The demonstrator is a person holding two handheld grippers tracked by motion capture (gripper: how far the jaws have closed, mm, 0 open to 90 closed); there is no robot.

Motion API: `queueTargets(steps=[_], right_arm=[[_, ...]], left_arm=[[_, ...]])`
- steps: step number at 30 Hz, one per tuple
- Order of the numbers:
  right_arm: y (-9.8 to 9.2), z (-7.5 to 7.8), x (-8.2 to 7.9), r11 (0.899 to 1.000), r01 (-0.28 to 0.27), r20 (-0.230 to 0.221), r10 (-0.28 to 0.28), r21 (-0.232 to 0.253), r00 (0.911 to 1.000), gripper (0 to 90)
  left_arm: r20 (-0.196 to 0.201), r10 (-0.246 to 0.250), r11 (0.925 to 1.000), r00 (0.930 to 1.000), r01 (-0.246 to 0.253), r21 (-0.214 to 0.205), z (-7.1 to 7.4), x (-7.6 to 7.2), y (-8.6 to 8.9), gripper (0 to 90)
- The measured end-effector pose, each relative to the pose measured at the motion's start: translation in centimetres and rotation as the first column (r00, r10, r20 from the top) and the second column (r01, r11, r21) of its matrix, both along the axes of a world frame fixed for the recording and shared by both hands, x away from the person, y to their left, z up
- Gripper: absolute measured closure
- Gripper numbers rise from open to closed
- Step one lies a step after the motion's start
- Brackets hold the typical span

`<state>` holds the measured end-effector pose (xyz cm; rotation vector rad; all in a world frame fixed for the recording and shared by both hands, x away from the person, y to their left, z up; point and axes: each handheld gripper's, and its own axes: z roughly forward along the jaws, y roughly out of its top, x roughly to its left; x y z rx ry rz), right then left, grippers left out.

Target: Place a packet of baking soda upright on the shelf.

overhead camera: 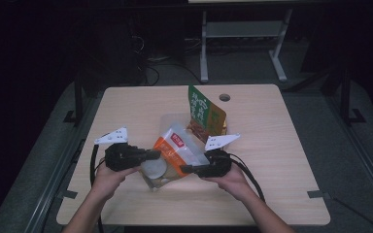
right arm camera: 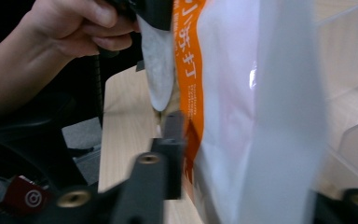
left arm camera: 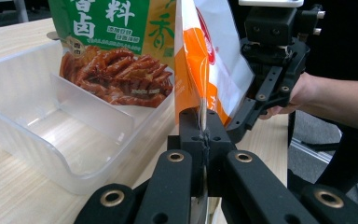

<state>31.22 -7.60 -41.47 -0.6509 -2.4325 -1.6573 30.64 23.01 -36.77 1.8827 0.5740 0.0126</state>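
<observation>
**Orange-and-white pouch held between two grippers**

Orange-and-white pouch [overhead camera: 175,150] hangs just before the clear plastic tub [left arm camera: 37,126]. Left gripper [overhead camera: 148,155] pinches its edge with jaws fully closed. Right gripper [overhead camera: 187,169], level, has its jaws around the pouch's other side. Lettering unreadable; green packet [left arm camera: 116,46] shows Chinese characters.

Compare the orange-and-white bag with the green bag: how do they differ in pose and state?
The orange-and-white bag is held up between the left gripper and right gripper; the green bag is not gripped. The orange-and-white bag hangs in front of the clear plastic bin; the green bag stands upright inside it, at the far end. The green bag pictures reddish-brown food; the orange-and-white one has a white panel. Both are printed snack pouches.
</observation>
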Motion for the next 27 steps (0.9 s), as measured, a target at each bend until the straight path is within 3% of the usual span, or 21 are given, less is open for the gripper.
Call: queueTargets(steps=[4,12,18,27], right_arm=[[0.0,0.1,-0.2,1.0,-0.012,0.018,0.012,0.006,0.9998,89.2],[-0.1,0.9,-0.6,1.0,-0.021,0.056,0.022,-0.015,0.9982,89.9],[-0.8,1.9,-0.6,1.0,-0.006,0.088,0.006,-0.003,0.9961,90.0],[-1.1,3.6,-1.1,1.0,-0.027,0.144,0.027,-0.004,0.9892,90.0]], left_arm=[[-0.001,0.005,1.0,1.0,-0.005,0.004,-0.3,0.1,0.0,89.7],[-0.01,-0.005,0.9987,0.9999,0.005,0.051,-1.1,0.2,0.0,89.6],[-0.02,-0.027,0.9954,0.9994,0.028,0.091,-1.9,0.1,-0.8,89.2],[-0.007,-0.03,0.992,0.9995,0.03,0.122,-2.0,0.2,-1.3,84.5]])
